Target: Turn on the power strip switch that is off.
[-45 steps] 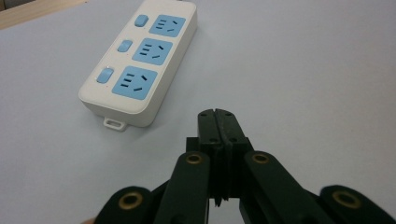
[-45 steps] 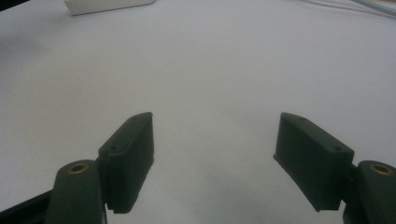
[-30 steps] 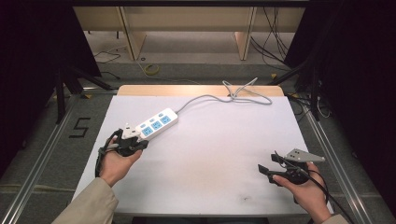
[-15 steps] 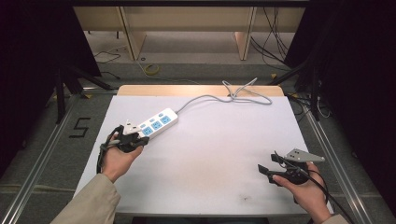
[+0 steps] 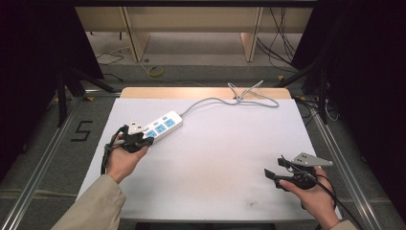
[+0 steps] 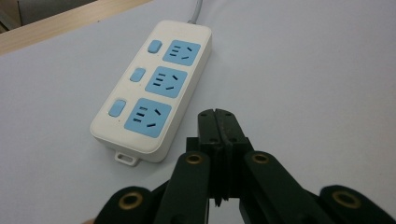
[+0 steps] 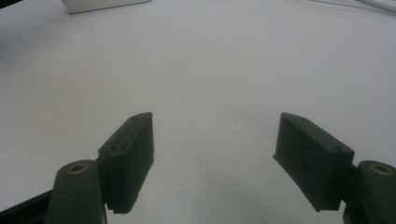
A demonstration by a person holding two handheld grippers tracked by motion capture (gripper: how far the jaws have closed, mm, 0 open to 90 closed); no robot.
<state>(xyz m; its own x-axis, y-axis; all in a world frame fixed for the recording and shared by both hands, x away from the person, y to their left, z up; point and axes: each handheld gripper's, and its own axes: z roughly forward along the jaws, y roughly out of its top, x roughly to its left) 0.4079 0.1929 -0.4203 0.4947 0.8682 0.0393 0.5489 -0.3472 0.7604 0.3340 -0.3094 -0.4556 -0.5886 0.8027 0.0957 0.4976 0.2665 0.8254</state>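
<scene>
- Since a second ago the left gripper (image 5: 141, 140) has edged up to the power strip (image 5: 163, 125), near the surface's (image 5: 215, 163) far-left corner.
- Its fingers (image 6: 219, 126) are pressed together, empty, just beside the strip's near end.
- The right gripper (image 5: 276, 176) rests near the right near corner, fingers wide, well apart from the strip.
- Risk: closed fingers may nudge the light strip, dragging its cord (image 5: 215, 100).

The high view overlooks the whole table (image 5: 210, 158); both gripper views skim it closely, sharing the power strip (image 6: 154, 88).
</scene>
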